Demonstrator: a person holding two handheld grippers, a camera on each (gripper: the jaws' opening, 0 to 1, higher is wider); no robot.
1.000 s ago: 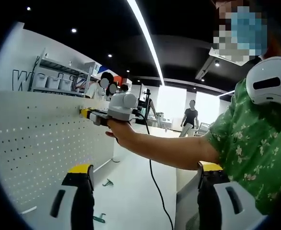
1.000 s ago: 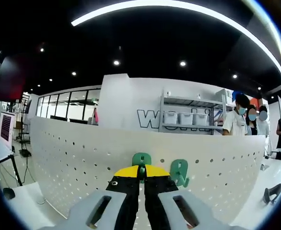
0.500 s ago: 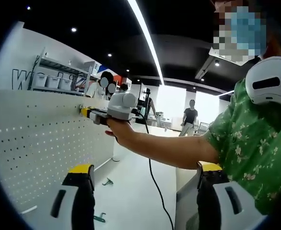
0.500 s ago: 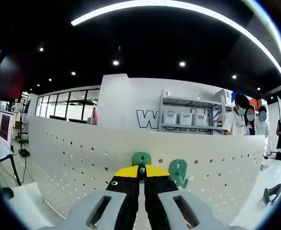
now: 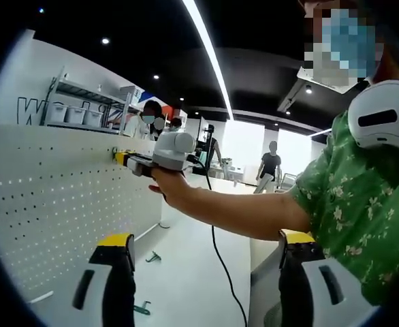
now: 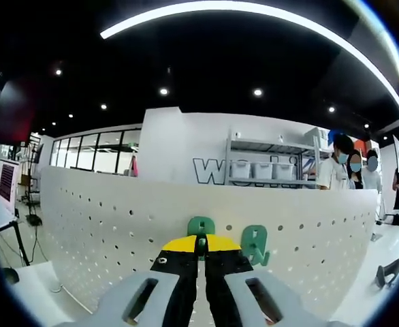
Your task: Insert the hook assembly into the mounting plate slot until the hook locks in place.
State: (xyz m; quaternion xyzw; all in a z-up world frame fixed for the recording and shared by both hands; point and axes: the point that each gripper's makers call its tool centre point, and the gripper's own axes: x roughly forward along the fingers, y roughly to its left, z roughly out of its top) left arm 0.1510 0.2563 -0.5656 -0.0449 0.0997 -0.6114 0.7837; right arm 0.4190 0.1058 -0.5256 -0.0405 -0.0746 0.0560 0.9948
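Almost nothing has changed over the last second: both views match the earlier pictures bar a slight camera wobble, so the push looks stalled or finished, and a lock can't be confirmed from here. The white pegboard (image 6: 104, 225) spans the middle of the right gripper view, flat painted metal with rows of small round holes; in the left gripper view it runs along the left side (image 5: 43, 204). The white table (image 5: 186, 272) is smooth and matte at lower centre. The right gripper (image 6: 201, 251), lower centre, has its yellow-tipped black jaws pinched nearly shut on the green hook (image 6: 201, 227), a rounded plastic piece pressed against the board just above the tips. A second green hook (image 6: 255, 245) already hangs just right of it. The left gripper (image 5: 203, 248) is idle, jaws wide apart with nothing between them, at the bottom. Spare dark hooks (image 5: 152, 259) lie on the table, small and bent.
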